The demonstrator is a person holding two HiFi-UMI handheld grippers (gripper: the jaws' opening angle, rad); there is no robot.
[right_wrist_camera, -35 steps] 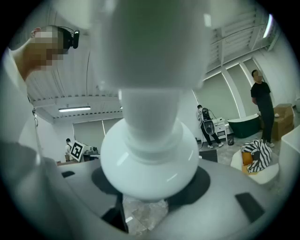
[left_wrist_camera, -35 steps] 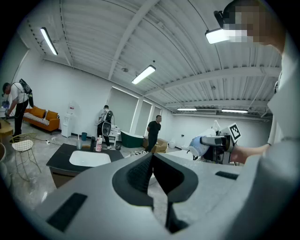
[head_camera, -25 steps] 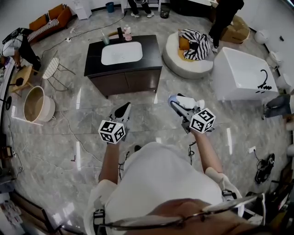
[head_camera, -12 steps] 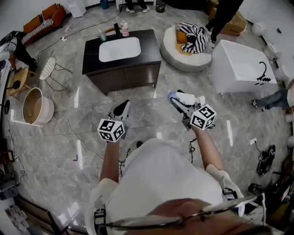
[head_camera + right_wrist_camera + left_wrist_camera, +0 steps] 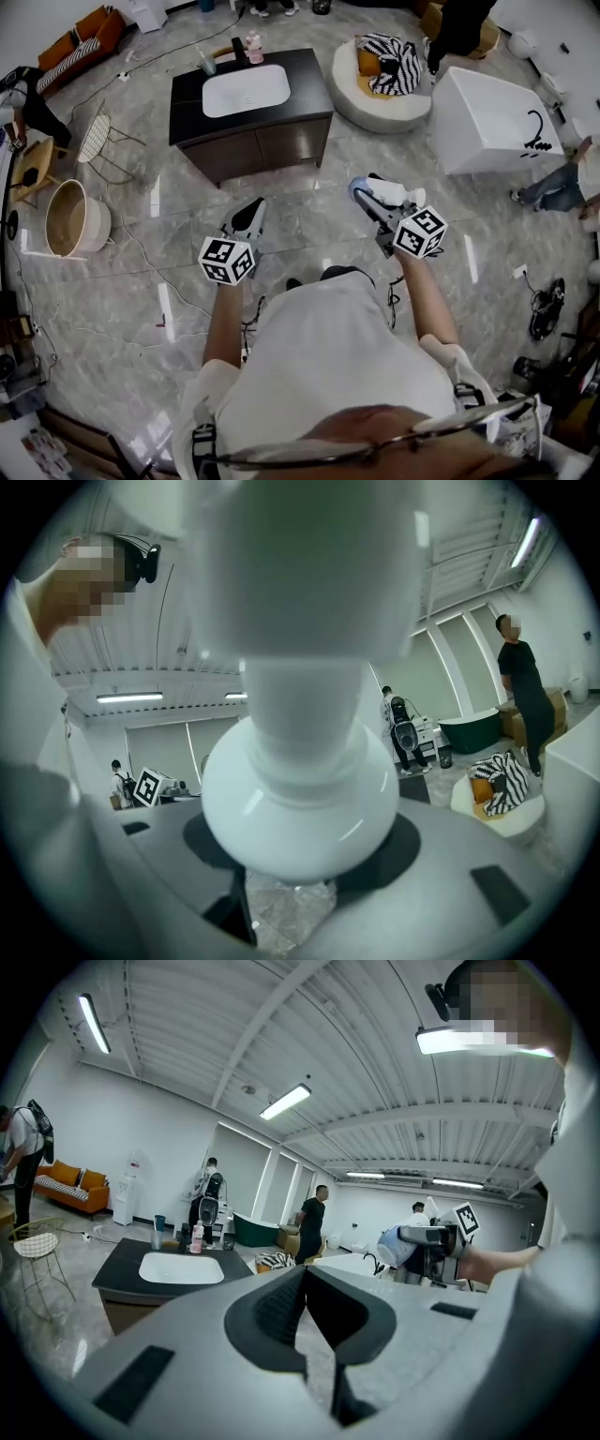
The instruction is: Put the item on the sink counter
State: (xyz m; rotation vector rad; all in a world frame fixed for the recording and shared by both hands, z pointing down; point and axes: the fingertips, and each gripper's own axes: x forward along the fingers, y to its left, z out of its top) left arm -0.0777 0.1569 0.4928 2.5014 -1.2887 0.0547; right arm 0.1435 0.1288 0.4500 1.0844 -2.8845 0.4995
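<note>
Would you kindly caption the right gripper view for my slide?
Right hand-held gripper clamped on a glossy white rounded item.

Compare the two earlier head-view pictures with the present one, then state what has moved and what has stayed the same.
The left gripper and the right gripper have both edged up the frame, toward the sink counter, as the person steps forward. Nothing was taken hold of or let go. The right jaws stay shut on the white item, and the left jaws stay shut and empty.

The item point(image 5: 300, 799) is white, the sink counter point(image 5: 309, 89) dark, its basin point(image 5: 246, 91) white.
</note>
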